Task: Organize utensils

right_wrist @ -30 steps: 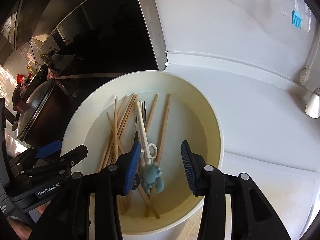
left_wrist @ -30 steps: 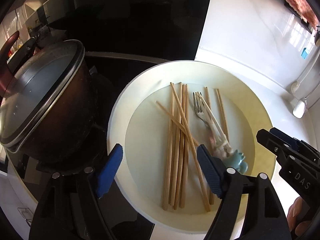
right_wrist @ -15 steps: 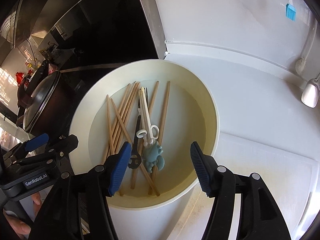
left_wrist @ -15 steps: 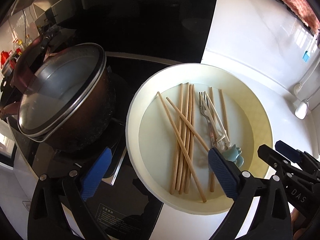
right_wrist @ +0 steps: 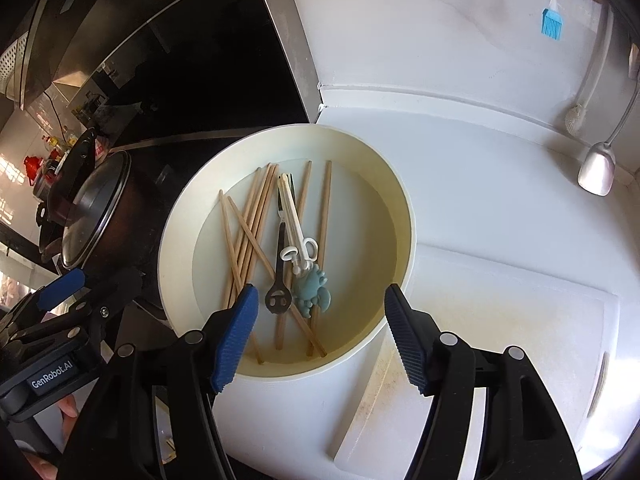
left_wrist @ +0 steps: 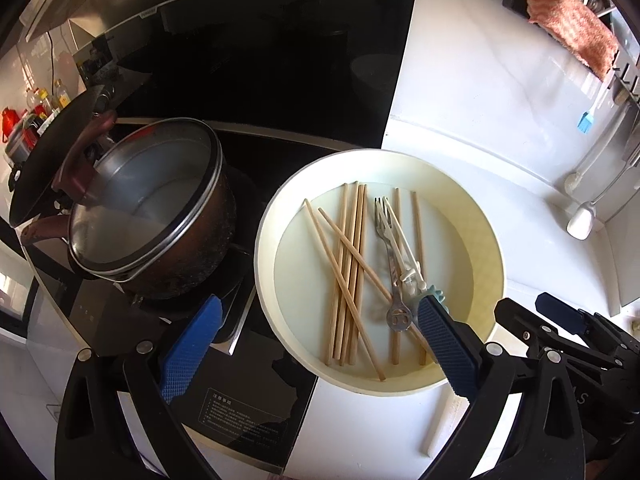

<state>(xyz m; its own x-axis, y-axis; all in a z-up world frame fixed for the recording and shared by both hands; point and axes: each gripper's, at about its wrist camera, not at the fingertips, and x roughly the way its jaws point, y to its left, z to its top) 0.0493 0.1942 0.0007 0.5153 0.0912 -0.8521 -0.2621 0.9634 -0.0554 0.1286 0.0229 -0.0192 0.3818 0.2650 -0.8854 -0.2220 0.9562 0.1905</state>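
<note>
The left gripper is hanging with its jaws spread wide and nothing between them, its right finger over the near rim of the cream basin. The right gripper is hovering just beside it, its jaws having just been opening, gaping and empty above the basin's near edge. Ahead of both grippers, inside the basin, the wooden chopsticks are lying in a loose crossed pile, with the metal fork and the white training chopsticks with a blue crab resting right of them. The lidded pot is sitting left of the basin on the table.
</note>
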